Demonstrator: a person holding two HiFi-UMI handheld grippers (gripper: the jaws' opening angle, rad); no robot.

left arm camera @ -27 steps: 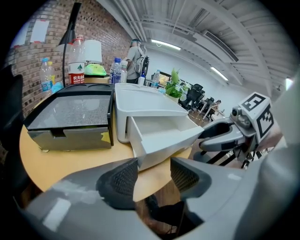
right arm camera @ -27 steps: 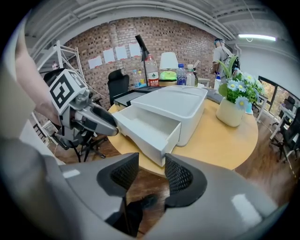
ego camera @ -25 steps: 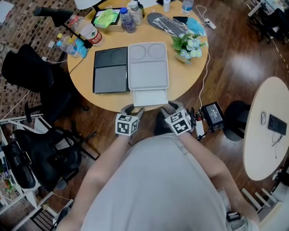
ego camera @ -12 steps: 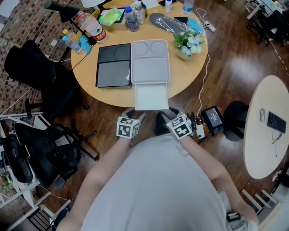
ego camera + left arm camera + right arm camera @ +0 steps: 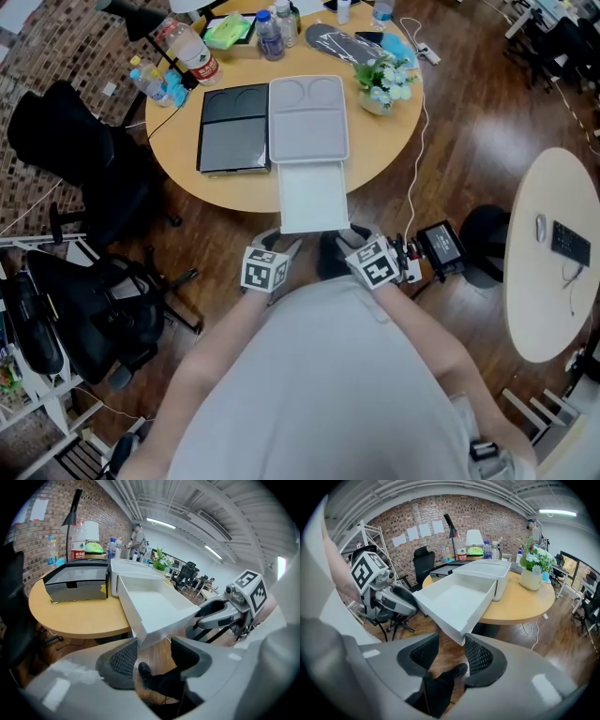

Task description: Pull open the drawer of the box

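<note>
A white box (image 5: 308,117) lies on the round wooden table (image 5: 220,192). Its drawer (image 5: 312,195) is pulled far out and hangs over the table's near edge. The drawer is empty inside (image 5: 150,599) (image 5: 454,597). My left gripper (image 5: 284,246) (image 5: 154,644) is at the drawer's front left corner, jaws wide, the corner just at its fingertips. At the front right corner my right gripper (image 5: 345,236) (image 5: 452,641) stands the same way, jaws apart with the corner between the tips. Neither pair of pads presses the drawer from both sides.
A black box (image 5: 231,128) sits against the white one's left side. A flower pot (image 5: 380,89) and bottles (image 5: 267,33) stand at the table's back. Black office chairs (image 5: 66,150) are at the left, a second round table (image 5: 553,253) at the right, a black device (image 5: 441,242) on the floor.
The drawer has slid farther out of the white box toward me. Both grippers have stayed at its front corners and drawn back with it.
</note>
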